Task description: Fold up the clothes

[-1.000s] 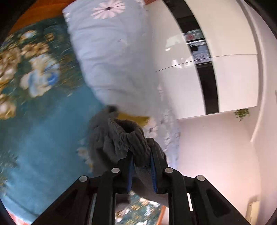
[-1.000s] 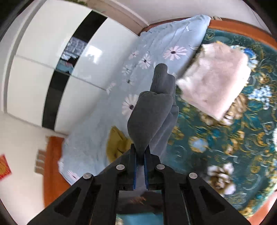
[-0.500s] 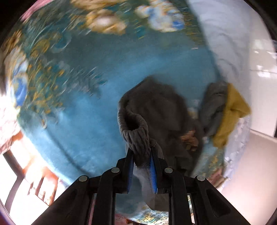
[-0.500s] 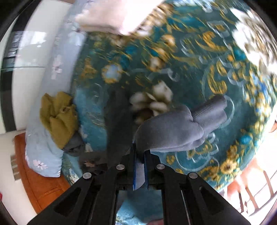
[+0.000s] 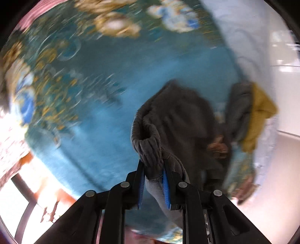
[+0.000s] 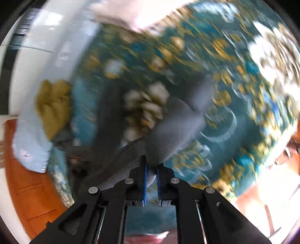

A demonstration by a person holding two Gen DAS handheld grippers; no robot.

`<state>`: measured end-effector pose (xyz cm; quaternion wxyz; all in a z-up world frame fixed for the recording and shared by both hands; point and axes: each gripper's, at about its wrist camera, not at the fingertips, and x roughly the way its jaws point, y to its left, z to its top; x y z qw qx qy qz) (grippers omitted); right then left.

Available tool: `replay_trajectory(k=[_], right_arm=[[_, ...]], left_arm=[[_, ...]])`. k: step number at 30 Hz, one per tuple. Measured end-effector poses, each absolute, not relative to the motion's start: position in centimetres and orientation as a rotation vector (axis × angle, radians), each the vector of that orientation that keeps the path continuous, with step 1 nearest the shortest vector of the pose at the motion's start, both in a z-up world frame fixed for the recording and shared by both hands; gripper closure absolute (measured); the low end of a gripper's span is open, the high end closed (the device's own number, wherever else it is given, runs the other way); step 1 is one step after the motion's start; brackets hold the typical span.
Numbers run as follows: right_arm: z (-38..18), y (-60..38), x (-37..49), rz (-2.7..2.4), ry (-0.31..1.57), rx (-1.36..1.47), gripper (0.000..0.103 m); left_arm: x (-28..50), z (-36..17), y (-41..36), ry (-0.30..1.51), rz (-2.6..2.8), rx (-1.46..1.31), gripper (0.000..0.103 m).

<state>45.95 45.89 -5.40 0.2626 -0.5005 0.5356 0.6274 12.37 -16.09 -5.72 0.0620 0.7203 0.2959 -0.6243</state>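
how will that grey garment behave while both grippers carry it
Probably floppy: the grey garment droops in folds from the left hand-held gripper. Its ribbed edge bunches thickly, so likely grippy. The right hand-held gripper pinches another soft fold.

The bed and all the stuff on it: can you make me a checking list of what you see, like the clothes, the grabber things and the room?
Surface: teal bedspread with gold and white flowers; image blurred by motion.
Job's things: grey garment, one ribbed edge in the left gripper, another part in the right gripper.
Clutter: mustard cloth bunched with another grey piece at the bed's edge; pale blue flowered sheet; pale pink fluffy item, too blurred to name.
Grippers: both sets of jaws closed on grey fabric.
Cables: nothing seen.
Surroundings: white glossy wardrobe; orange wooden furniture; bright window light low in both views.
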Motion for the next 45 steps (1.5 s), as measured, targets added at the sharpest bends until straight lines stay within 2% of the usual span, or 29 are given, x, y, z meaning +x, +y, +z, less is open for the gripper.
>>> replay_trajectory(k=[2,7,8,9,20,22,23,24,27,31,33,38,39,42,45], right_arm=[[-6.1,45.7,46.4,1.656,1.448,-1.373,0.093],[-5.8,46.7,48.0,1.614,1.45,-1.302,0.067],[-5.8,47.1,48.5,1.597,1.465,-1.263,0.058],[-5.8,47.5,49.1,1.576,1.479,-1.23,0.056],[-9.6,48.1,53.4,1.333,1.694,-1.103,0.056],[-9.6,48.2,53.5,1.319,1.709,-1.093,0.073],[-9.5,48.4,53.5,1.317,1.71,-1.096,0.093],[-9.3,48.6,53.2,1.325,1.704,-1.108,0.095],[-7.2,49.7,51.9,1.455,1.659,-1.085,0.096],[-1.5,50.5,50.6,1.757,1.589,-0.926,0.097],[0.1,50.4,50.5,1.848,1.543,-0.9,0.097],[-4.9,49.4,50.6,1.666,1.444,-1.2,0.093],[-5.8,49.1,51.0,1.612,1.452,-1.221,0.093],[-7.0,48.8,52.4,1.5,1.452,-1.223,0.093],[-6.5,49.2,53.4,1.459,1.43,-1.191,0.085]], left_arm=[[12.4,-6.0,-15.9,0.852,-1.869,2.2,0.084],[11.6,-5.7,-16.0,0.841,-1.863,2.197,0.084],[11.5,-5.8,-16.0,0.828,-1.855,2.2,0.083],[11.9,-5.6,-16.0,0.813,-1.85,2.206,0.083],[13.6,-4.1,-15.6,0.715,-1.834,2.21,0.082],[13.4,-3.6,-15.2,0.706,-1.853,2.199,0.082],[13.2,-3.2,-14.9,0.701,-1.877,2.186,0.082],[13.0,-2.9,-14.7,0.696,-1.902,2.174,0.082],[12.4,-1.0,-14.7,0.755,-2.025,2.121,0.083],[11.8,1.7,-15.2,0.899,-2.206,2.022,0.083],[12.4,0.5,-15.9,0.866,-2.143,2.044,0.083],[14.8,-3.8,-17.8,0.784,-1.9,2.107,0.082],[15.1,-4.4,-17.9,0.778,-1.86,2.123,0.079],[15.5,-5.1,-18.5,0.753,-1.802,2.134,0.079],[15.7,-5.1,-19.9,0.798,-1.765,2.077,0.079]])
